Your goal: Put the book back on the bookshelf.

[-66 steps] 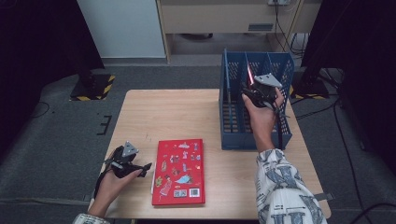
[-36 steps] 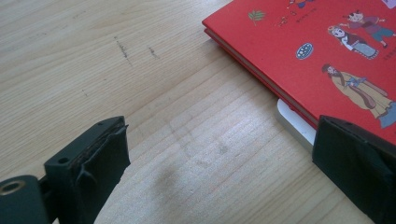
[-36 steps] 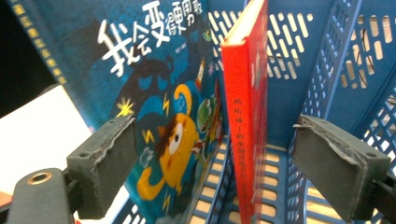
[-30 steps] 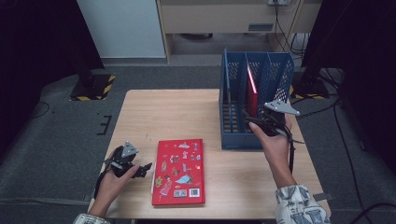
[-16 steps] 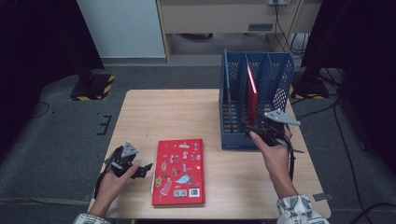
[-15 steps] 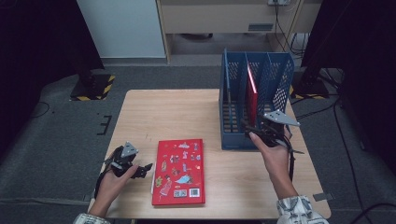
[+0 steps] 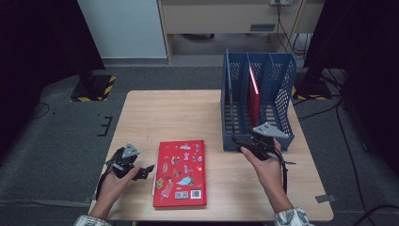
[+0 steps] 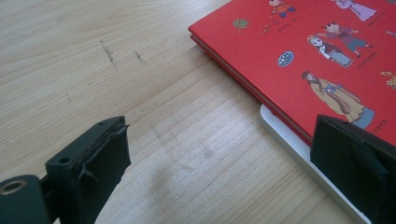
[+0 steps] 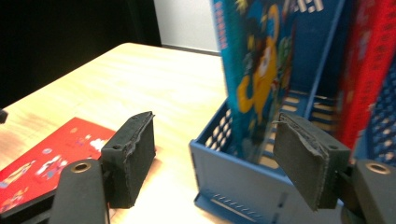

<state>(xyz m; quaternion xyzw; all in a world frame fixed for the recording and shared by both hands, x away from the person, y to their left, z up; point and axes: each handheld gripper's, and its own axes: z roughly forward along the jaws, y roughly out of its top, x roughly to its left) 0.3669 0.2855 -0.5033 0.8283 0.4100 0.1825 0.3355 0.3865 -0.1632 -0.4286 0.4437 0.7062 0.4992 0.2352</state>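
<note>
Wooden table (image 7: 179, 113), blue file rack (image 7: 258, 101) at its right. Right gripper (image 7: 241, 142), jaws just narrowing on nothing, hangs at the rack's front; left gripper (image 7: 147, 169) gapes beside the red picture book (image 7: 181, 172). Risk: clipping the rack wall swinging back.

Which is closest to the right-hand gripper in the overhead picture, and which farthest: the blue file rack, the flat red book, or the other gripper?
From the right gripper:
1. Blue file rack, right beside it.
2. Flat red book, on the table toward its left.
3. Left gripper, beyond the book at the table's left edge.
</note>
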